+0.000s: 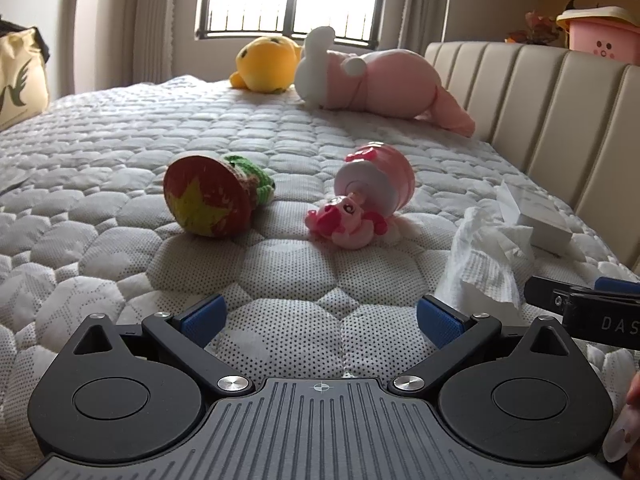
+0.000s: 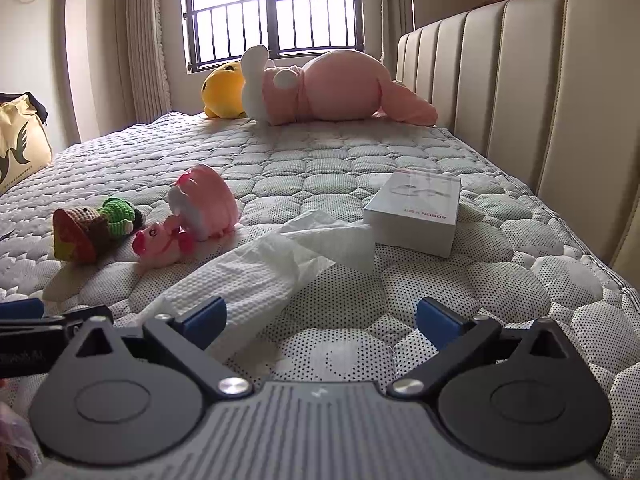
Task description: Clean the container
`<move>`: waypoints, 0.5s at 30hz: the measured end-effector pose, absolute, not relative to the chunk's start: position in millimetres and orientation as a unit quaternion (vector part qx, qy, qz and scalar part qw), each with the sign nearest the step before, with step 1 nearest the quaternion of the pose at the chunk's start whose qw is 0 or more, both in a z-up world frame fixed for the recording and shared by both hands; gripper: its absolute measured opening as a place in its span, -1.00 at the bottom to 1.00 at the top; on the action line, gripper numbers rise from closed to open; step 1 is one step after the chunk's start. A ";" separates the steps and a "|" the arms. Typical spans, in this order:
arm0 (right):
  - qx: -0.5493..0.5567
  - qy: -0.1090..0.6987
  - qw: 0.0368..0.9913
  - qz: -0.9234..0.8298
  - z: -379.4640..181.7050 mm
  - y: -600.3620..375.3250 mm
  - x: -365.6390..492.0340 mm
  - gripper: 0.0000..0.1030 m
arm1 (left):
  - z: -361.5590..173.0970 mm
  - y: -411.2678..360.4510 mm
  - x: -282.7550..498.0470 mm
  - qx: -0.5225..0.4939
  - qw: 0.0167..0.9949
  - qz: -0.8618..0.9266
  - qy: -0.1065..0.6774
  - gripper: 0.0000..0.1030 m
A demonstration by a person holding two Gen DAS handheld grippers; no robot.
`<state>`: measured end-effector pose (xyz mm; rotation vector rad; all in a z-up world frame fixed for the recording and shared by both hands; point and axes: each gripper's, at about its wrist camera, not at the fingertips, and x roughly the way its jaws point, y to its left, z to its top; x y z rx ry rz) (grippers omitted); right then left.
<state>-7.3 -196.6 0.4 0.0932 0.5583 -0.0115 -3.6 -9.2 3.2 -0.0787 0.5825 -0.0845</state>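
Left wrist view: left claw (image 1: 320, 320) hovering low over the quilted mattress (image 1: 280, 268), pointing level toward the window end of the bed, blue fingertips (image 1: 204, 322) spread wide apart and gripping nothing. Lying ahead of it: a crocheted toy pot (image 1: 208, 196) tipped on its side, and just to the right a pink container (image 1: 376, 180) also on its side, touching a pink piggy figure (image 1: 348, 220) at its mouth. Showing at the right edge: crumpled white tissue (image 1: 492, 256), a white box (image 1: 540, 220), and the other claw's tip. Right wrist view: right claw (image 2: 320, 320) sitting equally low and level beside the left one, jaws wide open and empty, its left fingertip (image 2: 206, 320) overlapping the tissue (image 2: 280, 264), whether touching cannot be told. Resting beyond: the white box (image 2: 416, 212) flat on the mattress near the padded headboard (image 2: 520, 92), the pink container (image 2: 208, 204) well to the left, and two plush toys, yellow (image 2: 224, 92) and pink (image 2: 332, 88), under the window.
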 end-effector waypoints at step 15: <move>0.040 0.278 0.960 -0.004 0.8 -194.2 -8.4 0.99 | 6.8 -9.1 -6.2 -0.036 0.959 -0.047 0.278 1.00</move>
